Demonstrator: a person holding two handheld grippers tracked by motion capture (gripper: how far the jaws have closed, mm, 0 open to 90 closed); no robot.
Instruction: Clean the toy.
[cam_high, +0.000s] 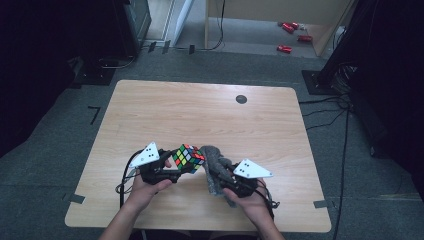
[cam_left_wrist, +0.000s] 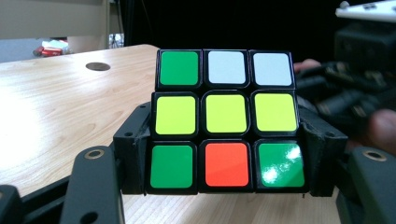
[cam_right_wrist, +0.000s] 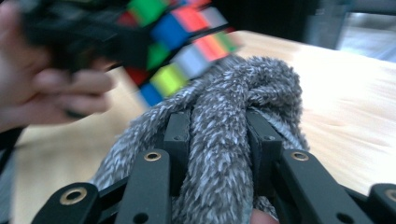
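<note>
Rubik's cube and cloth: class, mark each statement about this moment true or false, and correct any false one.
1. The left gripper clamps the Rubik's cube between its jaws. True.
2. The cube's face toward the left gripper's camera has a blue centre square. False: the centre is yellow.
3. The right gripper holds a fluffy grey cloth. True.
4. The cube rests flat on the wooden table. False: it is held up off the table.
5. The cloth lies spread out at the table's far edge. False: it is bunched in the right gripper, beside the cube.
</note>
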